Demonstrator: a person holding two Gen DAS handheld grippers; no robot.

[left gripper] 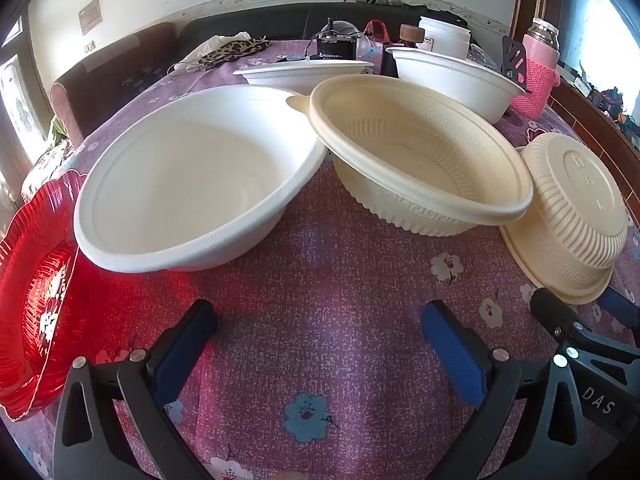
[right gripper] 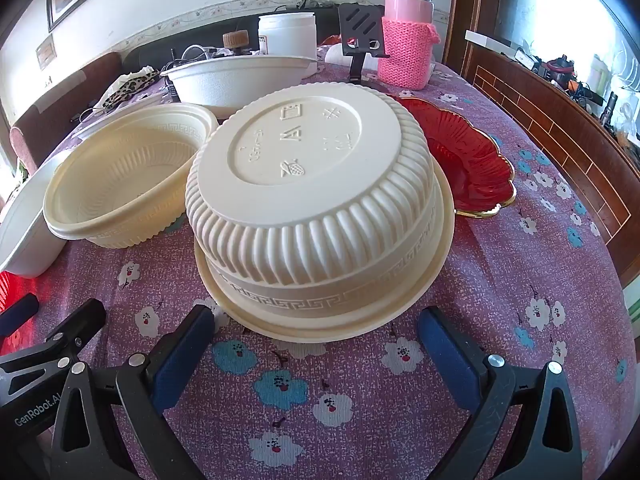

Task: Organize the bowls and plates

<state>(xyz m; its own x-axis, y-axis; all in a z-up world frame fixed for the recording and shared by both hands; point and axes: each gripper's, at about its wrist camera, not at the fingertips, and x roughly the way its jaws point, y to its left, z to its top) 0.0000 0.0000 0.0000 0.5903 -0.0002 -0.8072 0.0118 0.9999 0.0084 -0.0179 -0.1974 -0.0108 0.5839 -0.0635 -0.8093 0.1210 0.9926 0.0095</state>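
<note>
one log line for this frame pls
phase: pre-grasp | left gripper: open, empty | right gripper: open, empty, facing upside-down cream bowl | nothing stacked yet

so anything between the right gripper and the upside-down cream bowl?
Nothing: in the right wrist view only bare flowered tablecloth separates the open right gripper from the upside-down cream bowl.

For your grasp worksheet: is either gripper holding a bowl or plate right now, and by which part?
Nothing is held. The left gripper and right gripper are open over the tablecloth.
</note>
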